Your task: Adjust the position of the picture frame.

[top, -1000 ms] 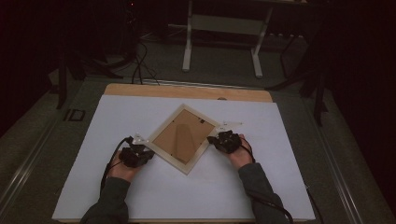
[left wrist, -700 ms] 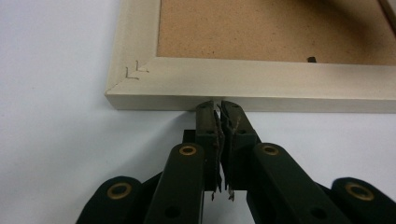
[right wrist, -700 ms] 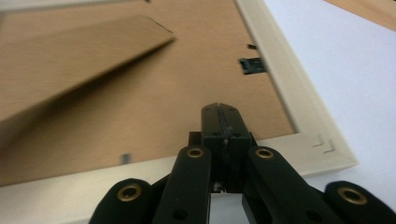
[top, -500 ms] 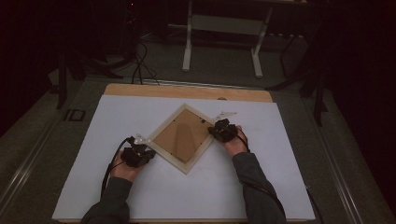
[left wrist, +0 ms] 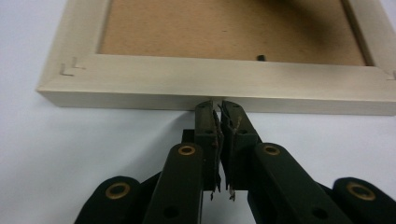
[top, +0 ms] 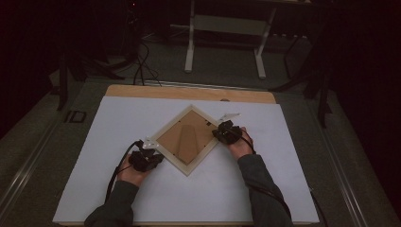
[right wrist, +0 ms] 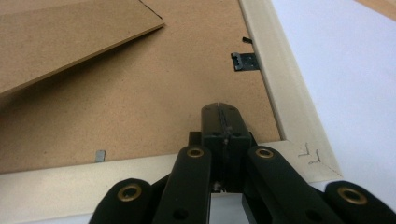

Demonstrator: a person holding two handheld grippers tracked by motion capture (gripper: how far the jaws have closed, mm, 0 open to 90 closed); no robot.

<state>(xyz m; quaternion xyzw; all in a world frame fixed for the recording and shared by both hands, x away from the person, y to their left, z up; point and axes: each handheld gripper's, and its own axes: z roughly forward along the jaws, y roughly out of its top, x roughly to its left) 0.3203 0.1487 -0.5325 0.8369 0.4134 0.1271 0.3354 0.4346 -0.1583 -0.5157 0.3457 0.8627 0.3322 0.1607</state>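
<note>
Two closed grippers, one picture frame

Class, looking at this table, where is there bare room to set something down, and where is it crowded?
Bare white mat lies left of the picture frame, right of it toward the mat's edge, and along the near edge between the sleeves. It is crowded at the frame's lower-left side and right corner, where the left gripper and right gripper sit.

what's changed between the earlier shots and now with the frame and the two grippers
The right gripper has moved up along the picture frame toward its right corner, its shut tips now over the backing board. The left gripper has stayed shut against the frame's lower left edge. The frame lies face down as before, on the white sheet.
</note>
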